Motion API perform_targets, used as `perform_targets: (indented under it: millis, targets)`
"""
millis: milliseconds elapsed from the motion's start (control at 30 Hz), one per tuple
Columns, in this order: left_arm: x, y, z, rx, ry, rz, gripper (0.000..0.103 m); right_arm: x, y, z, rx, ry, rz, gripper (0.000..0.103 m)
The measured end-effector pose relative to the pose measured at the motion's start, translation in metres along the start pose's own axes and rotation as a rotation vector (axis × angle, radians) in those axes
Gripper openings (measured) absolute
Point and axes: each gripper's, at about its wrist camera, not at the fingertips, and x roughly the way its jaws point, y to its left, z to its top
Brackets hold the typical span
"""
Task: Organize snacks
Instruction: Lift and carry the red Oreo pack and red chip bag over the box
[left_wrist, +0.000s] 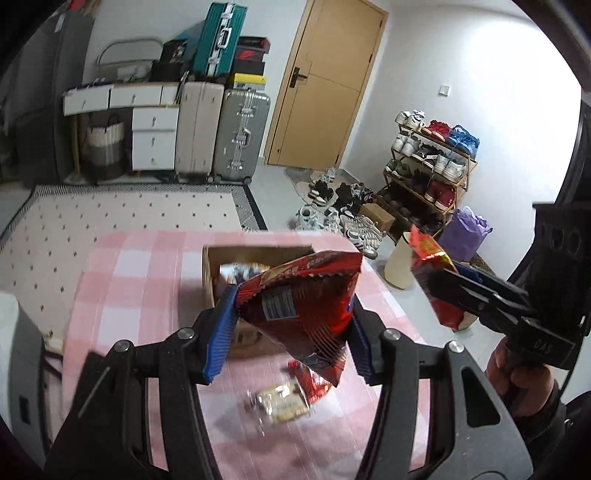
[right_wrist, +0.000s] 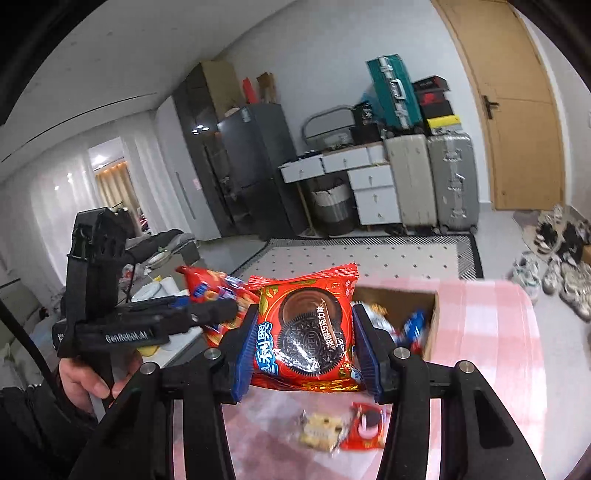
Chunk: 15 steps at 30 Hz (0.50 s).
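while each claw clamps a red snack packet — left claw (left_wrist: 291, 328), right claw (right_wrist: 303, 350) — both hang above the cardboard box (right_wrist: 428, 325).

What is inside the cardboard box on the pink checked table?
The cardboard box is open-topped and holds several snack packets, blue, white and red. How many there are, and what lies beneath them, cannot be seen: the held red packets and box walls cover most of the inside.
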Motion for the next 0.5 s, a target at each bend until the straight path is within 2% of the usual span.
perform_targets:
  millis: [300, 500]
  targets:
    - [0.022, -0.018, 0.070, 0.044, -0.005, 0.016, 0.052, 0.021, -0.016, 0.065, 0.015, -0.030, 0.020, 0.048]
    - [0.064, -0.005, 0.100, 0.023, 0.028, 0.025, 0.052, 0.050, -0.042, 0.095, 0.032, -0.017, -0.017, 0.048]
